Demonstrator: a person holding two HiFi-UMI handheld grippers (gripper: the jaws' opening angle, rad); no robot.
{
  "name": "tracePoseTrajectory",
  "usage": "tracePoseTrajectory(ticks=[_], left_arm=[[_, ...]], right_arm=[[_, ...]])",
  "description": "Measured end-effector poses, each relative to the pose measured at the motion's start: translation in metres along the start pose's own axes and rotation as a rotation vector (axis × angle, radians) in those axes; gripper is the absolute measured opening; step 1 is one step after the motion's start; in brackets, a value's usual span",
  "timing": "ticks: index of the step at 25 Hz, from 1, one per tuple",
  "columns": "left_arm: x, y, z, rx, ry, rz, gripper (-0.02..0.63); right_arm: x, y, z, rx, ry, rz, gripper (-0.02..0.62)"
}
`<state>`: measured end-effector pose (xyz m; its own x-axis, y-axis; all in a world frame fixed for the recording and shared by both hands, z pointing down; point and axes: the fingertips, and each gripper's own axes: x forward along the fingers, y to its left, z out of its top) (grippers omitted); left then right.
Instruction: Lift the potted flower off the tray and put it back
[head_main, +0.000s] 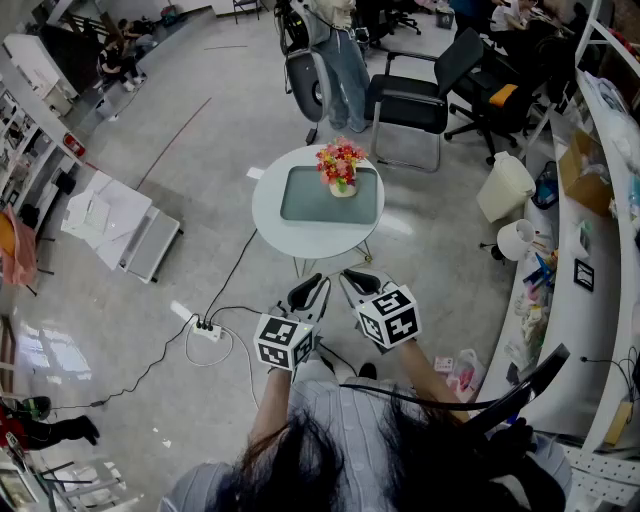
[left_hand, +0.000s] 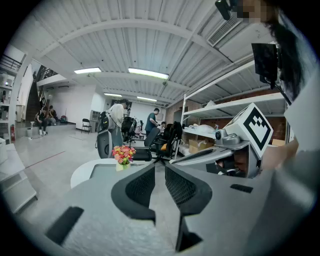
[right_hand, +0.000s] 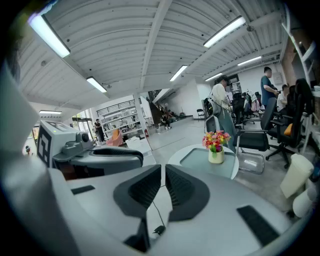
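Observation:
A small pale pot of pink, red and yellow flowers (head_main: 340, 168) stands upright at the far edge of a grey-green tray (head_main: 305, 198) on a round white table (head_main: 268, 210). The same potted flower (left_hand: 123, 156) (right_hand: 216, 146) shows small in both gripper views. My left gripper (head_main: 310, 290) and right gripper (head_main: 358, 282) hover side by side well short of the table, both shut with nothing between the jaws. In the left gripper view the left gripper (left_hand: 159, 177) has the right gripper's marker cube (left_hand: 254, 128) beside it. The right gripper (right_hand: 163, 181) points toward the table.
A black chair (head_main: 420, 95) and a person's legs (head_main: 345, 70) stand behind the table. A power strip (head_main: 206, 328) with cables lies on the floor at the left. White boxes (head_main: 110, 222) sit further left. A long workbench (head_main: 590, 250) and a white bin (head_main: 503, 186) line the right side.

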<state>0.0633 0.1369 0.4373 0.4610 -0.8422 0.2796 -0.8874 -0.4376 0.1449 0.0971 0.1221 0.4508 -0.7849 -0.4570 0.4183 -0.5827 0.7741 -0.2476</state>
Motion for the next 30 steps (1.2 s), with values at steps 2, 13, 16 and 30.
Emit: tracePoseTrajectory(ticks=[2, 13, 16, 30], left_arm=[[0.002, 0.001, -0.001, 0.0, 0.002, -0.001, 0.063], [0.004, 0.008, -0.01, -0.008, 0.03, -0.015, 0.064], [0.005, 0.01, -0.01, -0.018, 0.036, -0.021, 0.064], [0.003, 0.066, -0.002, 0.005, 0.069, -0.064, 0.064]], right_arm=[[0.001, -0.003, 0.0, 0.001, 0.001, -0.005, 0.046], [0.008, -0.004, 0.001, 0.022, -0.003, -0.01, 0.046], [0.01, -0.003, 0.002, 0.023, -0.017, -0.013, 0.046], [0.058, 0.013, 0.029, 0.027, -0.031, -0.025, 0.046]])
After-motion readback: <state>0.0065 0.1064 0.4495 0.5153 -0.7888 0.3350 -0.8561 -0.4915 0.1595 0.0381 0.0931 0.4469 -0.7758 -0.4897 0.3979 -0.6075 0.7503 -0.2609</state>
